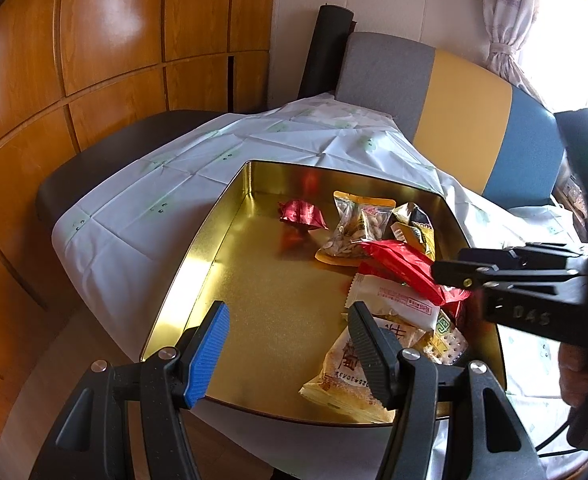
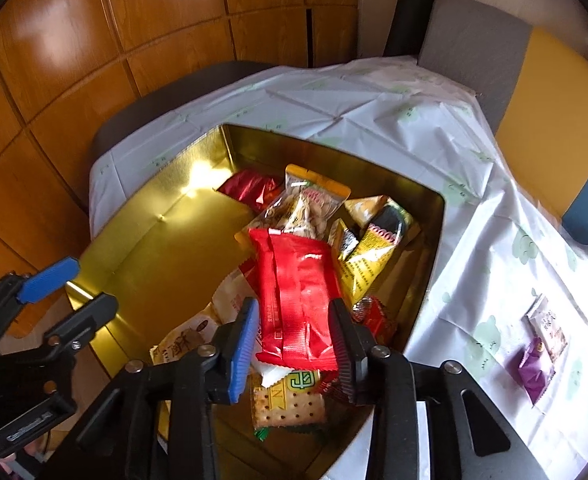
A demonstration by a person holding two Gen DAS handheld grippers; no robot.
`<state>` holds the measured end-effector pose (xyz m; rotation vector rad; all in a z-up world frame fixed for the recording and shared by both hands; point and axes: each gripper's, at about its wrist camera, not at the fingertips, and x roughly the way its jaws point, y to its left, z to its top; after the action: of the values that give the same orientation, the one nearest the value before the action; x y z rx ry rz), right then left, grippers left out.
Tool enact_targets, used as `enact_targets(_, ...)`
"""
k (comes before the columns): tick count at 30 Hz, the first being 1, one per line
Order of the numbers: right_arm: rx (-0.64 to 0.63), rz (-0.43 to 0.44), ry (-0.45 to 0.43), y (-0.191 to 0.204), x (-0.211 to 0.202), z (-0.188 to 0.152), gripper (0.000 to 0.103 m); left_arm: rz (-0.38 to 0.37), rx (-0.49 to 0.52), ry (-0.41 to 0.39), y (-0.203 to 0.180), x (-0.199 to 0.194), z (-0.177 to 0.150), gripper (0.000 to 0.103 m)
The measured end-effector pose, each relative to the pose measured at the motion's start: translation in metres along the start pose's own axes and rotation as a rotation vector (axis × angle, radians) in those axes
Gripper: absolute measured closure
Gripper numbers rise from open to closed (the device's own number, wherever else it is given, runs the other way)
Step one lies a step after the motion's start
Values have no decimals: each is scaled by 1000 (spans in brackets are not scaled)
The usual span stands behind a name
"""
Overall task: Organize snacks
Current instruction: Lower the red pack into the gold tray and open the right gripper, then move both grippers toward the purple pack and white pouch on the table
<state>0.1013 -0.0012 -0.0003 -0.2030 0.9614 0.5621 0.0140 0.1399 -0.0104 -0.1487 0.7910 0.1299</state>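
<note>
A gold tin tray [image 1: 249, 264] [image 2: 165, 248] sits on the white-clothed table and holds several snack packets. My right gripper [image 2: 294, 344] is shut on a red packet [image 2: 294, 296] over the tray's right side; it shows in the left wrist view [image 1: 450, 276] with the red packet [image 1: 402, 264]. My left gripper [image 1: 289, 344] is open and empty over the tray's near edge, beside a tan packet [image 1: 346, 376]. Under the red packet lie a peanut bag [image 2: 294, 212], yellow-black packets [image 2: 374, 248] and a cracker pack [image 2: 289, 404]. Two purple-and-white packets [image 2: 542, 352] lie on the cloth outside the tray.
A small dark red packet [image 1: 302, 216] lies at the tray's far side. A grey, yellow and blue sofa back [image 1: 466, 112] stands behind the table. Wooden cabinet panels [image 1: 93, 60] fill the left. A dark seat [image 1: 105, 160] sits left of the table.
</note>
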Motion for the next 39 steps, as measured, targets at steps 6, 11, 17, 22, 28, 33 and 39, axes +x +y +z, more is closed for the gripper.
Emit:
enact_targets(6,17,-16,-24,-12,-19,-11,63,-1,6,-7,-3,-4,1,41)
enact_targets(11,43,-52,-31,-31,-32,-26,56,-3,17,-15,-6,-7,1,41)
enact_targets(17,90,-98,-35,-61,-49,-47,49,-6,36,-24,-14,-10,2,41)
enact_targets(22,138,-145,-22,-90,-62,-64,46,-10,57,-30,-21,-14,2,41)
enact_targets(28,201,-210,-9,-130,-79,-86,43,-17,97,-38,-34,-18,2,41)
enact_targets(33,260,-265,-12,-165,-97,-103,40,-27,129,-38,-45,-19,3,41)
enact_targets(39,333,-337,-2,-210,-108,-123,33,-38,177,-43,-62,-21,4,41)
